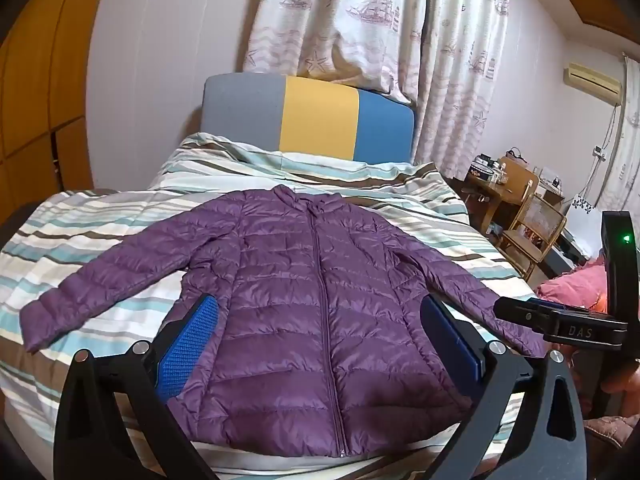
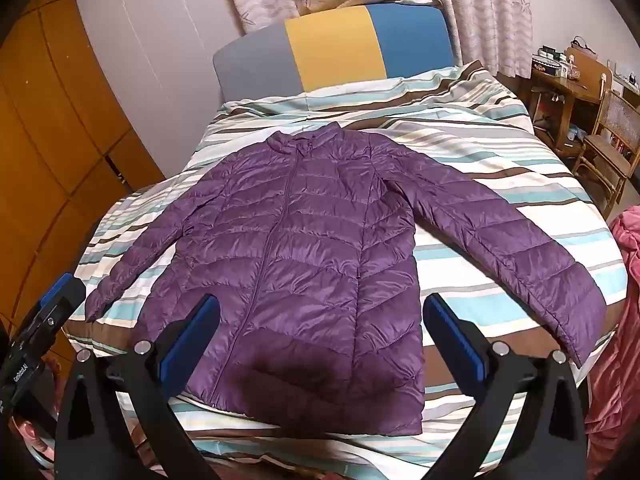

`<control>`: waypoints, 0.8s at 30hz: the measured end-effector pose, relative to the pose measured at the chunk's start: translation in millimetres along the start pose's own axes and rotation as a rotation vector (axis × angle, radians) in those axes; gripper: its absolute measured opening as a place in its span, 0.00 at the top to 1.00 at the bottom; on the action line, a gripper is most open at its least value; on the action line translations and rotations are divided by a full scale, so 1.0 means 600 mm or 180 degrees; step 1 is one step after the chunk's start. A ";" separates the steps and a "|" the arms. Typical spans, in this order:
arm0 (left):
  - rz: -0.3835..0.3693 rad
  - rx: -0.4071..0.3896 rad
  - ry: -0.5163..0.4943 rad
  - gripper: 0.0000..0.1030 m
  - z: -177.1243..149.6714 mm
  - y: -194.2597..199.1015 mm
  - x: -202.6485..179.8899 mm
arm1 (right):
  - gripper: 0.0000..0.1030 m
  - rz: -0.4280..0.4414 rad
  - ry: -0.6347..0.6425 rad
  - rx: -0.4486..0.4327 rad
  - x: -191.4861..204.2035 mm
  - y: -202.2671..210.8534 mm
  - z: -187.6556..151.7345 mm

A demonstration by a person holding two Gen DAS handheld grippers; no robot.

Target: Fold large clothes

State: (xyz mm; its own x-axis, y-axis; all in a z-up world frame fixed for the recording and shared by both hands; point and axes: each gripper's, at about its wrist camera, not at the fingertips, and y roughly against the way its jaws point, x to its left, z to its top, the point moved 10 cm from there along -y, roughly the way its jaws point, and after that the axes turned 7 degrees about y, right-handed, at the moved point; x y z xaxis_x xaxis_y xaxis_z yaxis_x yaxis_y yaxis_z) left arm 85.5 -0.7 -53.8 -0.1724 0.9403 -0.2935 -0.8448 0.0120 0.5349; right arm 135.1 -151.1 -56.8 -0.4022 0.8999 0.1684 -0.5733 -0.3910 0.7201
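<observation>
A purple quilted jacket (image 1: 288,292) (image 2: 304,232) lies flat and zipped on the striped bed cover (image 1: 104,216) (image 2: 500,148), both sleeves spread out sideways, collar toward the headboard. My left gripper (image 1: 320,316) hovers above the jacket's lower body, jaws wide open with nothing between the blue pads. My right gripper (image 2: 320,316) also hangs open over the jacket's hem area, holding nothing. The right gripper's body shows at the right edge of the left wrist view, near the jacket's right cuff (image 1: 516,332). The left gripper's body appears at the lower left of the right wrist view, near the left cuff (image 2: 96,304).
A grey, yellow and blue headboard (image 1: 316,120) (image 2: 340,44) stands at the far end under patterned curtains (image 1: 360,20). Wooden wardrobe doors (image 2: 52,152) flank the left. A desk and wooden chair (image 1: 532,228) (image 2: 608,152) stand right of the bed, with pink bedding (image 2: 624,280) nearby.
</observation>
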 end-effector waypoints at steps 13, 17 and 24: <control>0.0010 -0.0001 0.0005 0.03 -0.005 0.000 0.002 | 0.02 -0.0008 0.0008 -0.0015 0.001 0.002 0.000; 0.0043 0.0006 0.0010 0.03 -0.009 -0.002 0.002 | 0.02 -0.0002 0.0012 -0.0016 -0.001 0.002 -0.001; 0.0053 0.0029 0.0044 0.03 -0.011 -0.006 0.007 | 0.02 -0.0005 0.0016 -0.0018 -0.003 0.005 0.001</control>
State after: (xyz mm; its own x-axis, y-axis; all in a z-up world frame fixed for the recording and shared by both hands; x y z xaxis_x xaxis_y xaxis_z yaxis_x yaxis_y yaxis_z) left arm 84.2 1.2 -62.1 -0.1935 0.9356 -0.2953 -0.8371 -0.0005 0.5471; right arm 134.6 -153.8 -54.3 -0.4049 0.8995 0.1640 -0.5778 -0.3907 0.7166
